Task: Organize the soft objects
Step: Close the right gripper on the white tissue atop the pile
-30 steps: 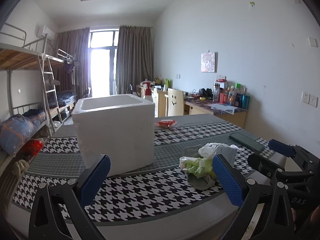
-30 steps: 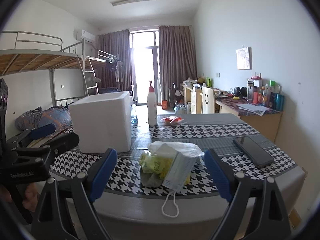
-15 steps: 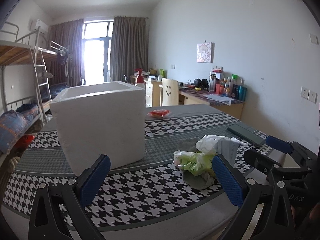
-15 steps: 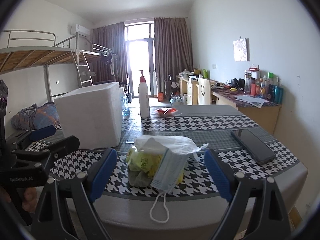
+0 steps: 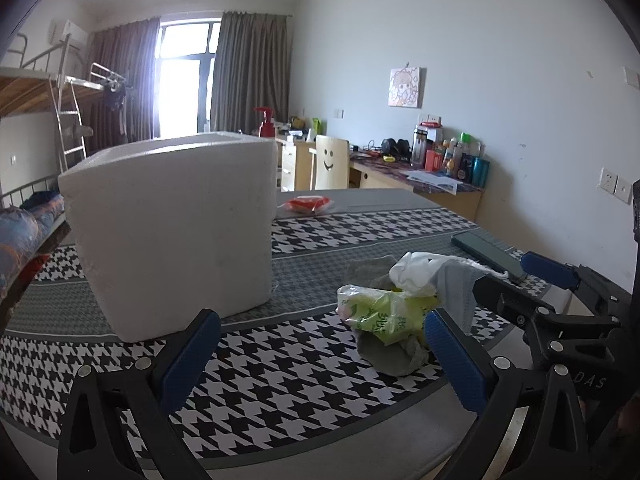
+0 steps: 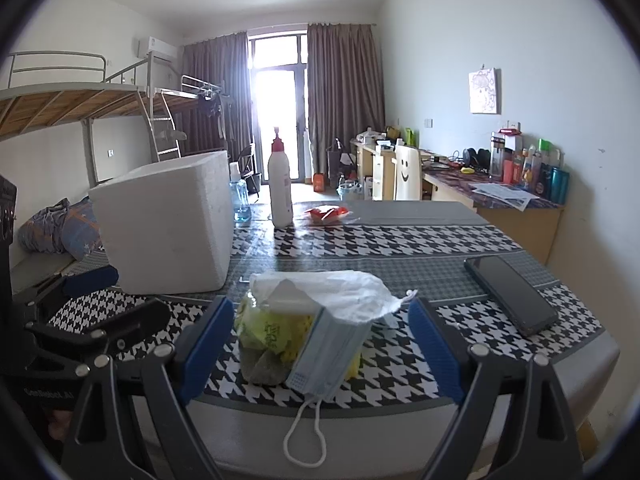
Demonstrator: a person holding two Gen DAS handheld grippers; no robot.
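We see the right gripper (image 6: pixel 320 342) with its 2 blue-padded fingers (image 6: pixel 208 344) spread wide apart, low at the near edge of the surface (image 6: pixel 440 240). The pile of soft objects (image 6: pixel 308 320) sits between them, and neither pad touches it. At the front of that pile a pale blue face mask (image 6: pixel 326 354) leans upright, its white ear loop (image 6: pixel 304 436) dangling over the surface's edge. A yellow-green plastic packet (image 6: pixel 268 330) lies behind the mask, a grey cloth (image 6: pixel 260 366) under it, and a crumpled white plastic bag (image 6: pixel 340 290) on top.

The left gripper (image 5: pixel 322 354) is also spread wide with nothing between its pads. From its view the pile sits just inside the right finger (image 5: pixel 452 358), with the grey cloth nearest the pad; we cannot tell whether they touch.

Further out, a white foam box (image 6: pixel 168 224) stands open-topped on the houndstooth cloth, left of the pile and apart from it. A dark phone (image 6: pixel 510 294) lies flat to the right. Behind the box stand a white bottle with a red pump (image 6: pixel 280 184) and a clear water bottle (image 6: pixel 240 200); a red-and-white packet (image 6: pixel 326 214) lies near the far edge. Beyond the surface we see a bunk bed (image 6: pixel 80 96) and a cluttered desk (image 6: pixel 500 196).
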